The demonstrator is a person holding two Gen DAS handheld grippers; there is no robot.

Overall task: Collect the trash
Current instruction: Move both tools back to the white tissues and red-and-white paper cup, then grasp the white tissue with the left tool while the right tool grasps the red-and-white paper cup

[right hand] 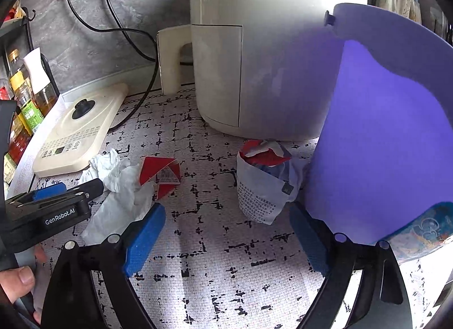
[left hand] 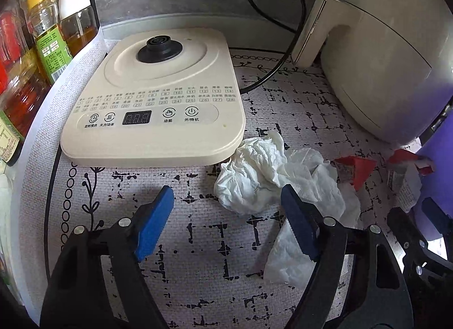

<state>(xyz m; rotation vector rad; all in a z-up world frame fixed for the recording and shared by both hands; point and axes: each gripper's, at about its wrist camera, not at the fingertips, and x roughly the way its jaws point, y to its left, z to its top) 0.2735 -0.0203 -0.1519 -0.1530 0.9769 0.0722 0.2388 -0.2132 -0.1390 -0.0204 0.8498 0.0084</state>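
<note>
Lying crumpled on the patterned counter mat point(left hand: 198, 258): white tissue point(left hand: 254, 176), touching the near right corner of the cream kettle base point(left hand: 158, 96). Partly hiding behind it, red wrapper scraps point(left hand: 361, 169). Sitting right of those, a printed paper packet point(right hand: 260, 187), beside a purple bin point(right hand: 382, 136) cut off by the frame. Hovering spread wide, holding nothing: left gripper point(left hand: 226, 224), its right finger overlapping the tissue, and right gripper point(right hand: 226, 238).

- A patterned mat point(left hand: 215, 246) covers the counter.
- On it: a cream kettle base point(left hand: 158, 102), a white air fryer point(right hand: 254, 54), crumpled white tissue point(left hand: 254, 176), a red wrapper point(right hand: 162, 171), a printed paper packet point(right hand: 260, 187), and a purple bin point(right hand: 382, 142).
</note>
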